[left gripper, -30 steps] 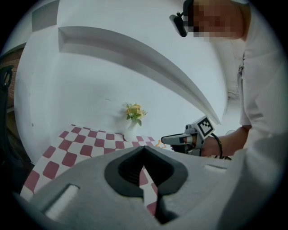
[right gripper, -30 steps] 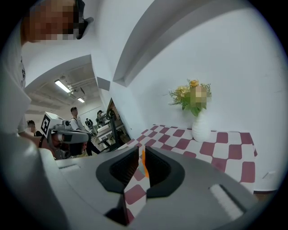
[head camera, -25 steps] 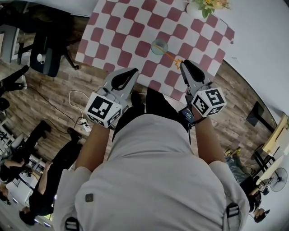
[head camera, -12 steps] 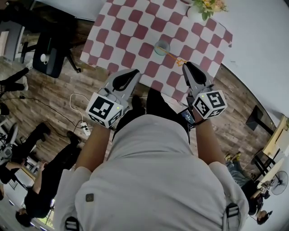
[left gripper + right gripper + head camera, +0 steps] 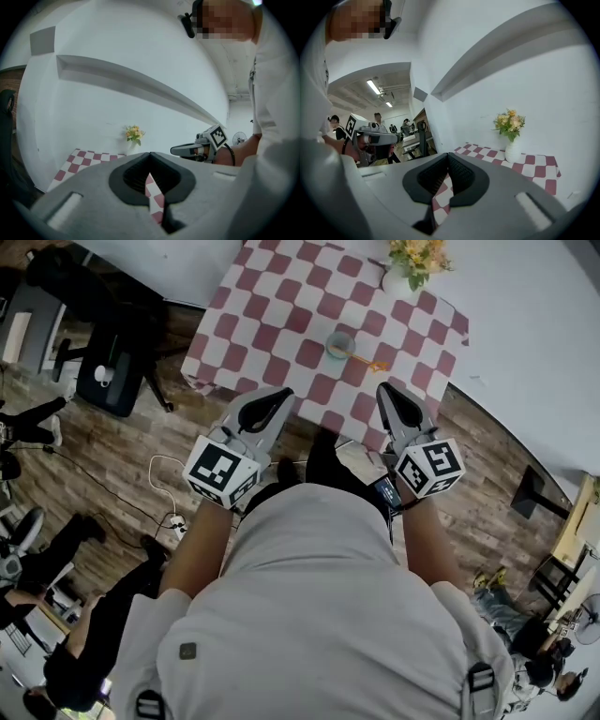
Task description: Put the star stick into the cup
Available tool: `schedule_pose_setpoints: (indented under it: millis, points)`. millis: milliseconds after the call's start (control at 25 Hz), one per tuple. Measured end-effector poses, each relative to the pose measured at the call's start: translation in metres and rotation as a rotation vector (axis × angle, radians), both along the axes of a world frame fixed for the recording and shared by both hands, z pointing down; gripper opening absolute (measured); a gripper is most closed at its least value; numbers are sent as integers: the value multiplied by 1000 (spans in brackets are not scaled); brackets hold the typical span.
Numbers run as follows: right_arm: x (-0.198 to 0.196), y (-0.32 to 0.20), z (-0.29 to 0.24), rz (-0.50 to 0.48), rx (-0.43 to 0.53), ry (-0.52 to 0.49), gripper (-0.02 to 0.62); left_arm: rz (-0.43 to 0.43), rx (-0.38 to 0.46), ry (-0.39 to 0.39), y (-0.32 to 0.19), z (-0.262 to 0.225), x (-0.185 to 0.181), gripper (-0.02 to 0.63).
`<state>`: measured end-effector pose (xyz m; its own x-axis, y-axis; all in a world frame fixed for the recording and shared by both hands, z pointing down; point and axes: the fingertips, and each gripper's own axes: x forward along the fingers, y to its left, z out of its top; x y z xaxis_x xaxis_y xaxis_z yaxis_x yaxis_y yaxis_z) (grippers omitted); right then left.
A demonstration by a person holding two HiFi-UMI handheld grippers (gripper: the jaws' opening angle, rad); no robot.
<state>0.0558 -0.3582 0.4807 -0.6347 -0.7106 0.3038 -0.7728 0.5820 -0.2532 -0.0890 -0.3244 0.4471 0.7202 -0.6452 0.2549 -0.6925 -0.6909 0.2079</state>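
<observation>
Item 1. Left gripper (image 5: 150, 155). I read its fingers (image 5: 127, 179) as clenched tip to tip with nothing between them. Only checked cloth shows through the gap behind the tips. In the head view it hangs at the near edge of the surface, marker cube toward me.

Item 2. Right gripper (image 5: 448, 155). Its fingers (image 5: 465, 180) are likewise clenched and empty, with cloth showing through the gap behind them. In the head view it sits at the near edge of the surface, level with the left gripper and well apart from it.

Item 3. Star stick (image 5: 367, 361). Orange, lying flat on the cloth. The star end points toward the right gripper, near its tips but apart from them. The other end reaches the cup; I cannot tell whether they touch.

Item 4. Cup (image 5: 339, 344). Pale and upright on the cloth, beyond both grippers and nearer the right one. I see nothing in it.

Item 5. Surface (image 5: 272, 296). It is covered by a red-and-white checked cloth and stands against a white wall (image 5: 117, 93).

Item 6. Vase (image 5: 512, 151). White, holding yellow flowers (image 5: 509, 121), at the far edge of the surface by the wall.

Item 7. Floor (image 5: 103, 456). Wood planks, with a dark chair (image 5: 108, 376) left of the surface and a white cable (image 5: 167, 460) below the left gripper.

Item 8. People (image 5: 56, 549). They are at the left edge of the head view.
</observation>
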Motion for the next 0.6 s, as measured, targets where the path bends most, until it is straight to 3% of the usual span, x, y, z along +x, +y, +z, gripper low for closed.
schedule_pose_setpoints:
  millis: [600]
  points:
    - [-37,75,-75,27,199,30,9,68,193,5,54,-73,-27,3]
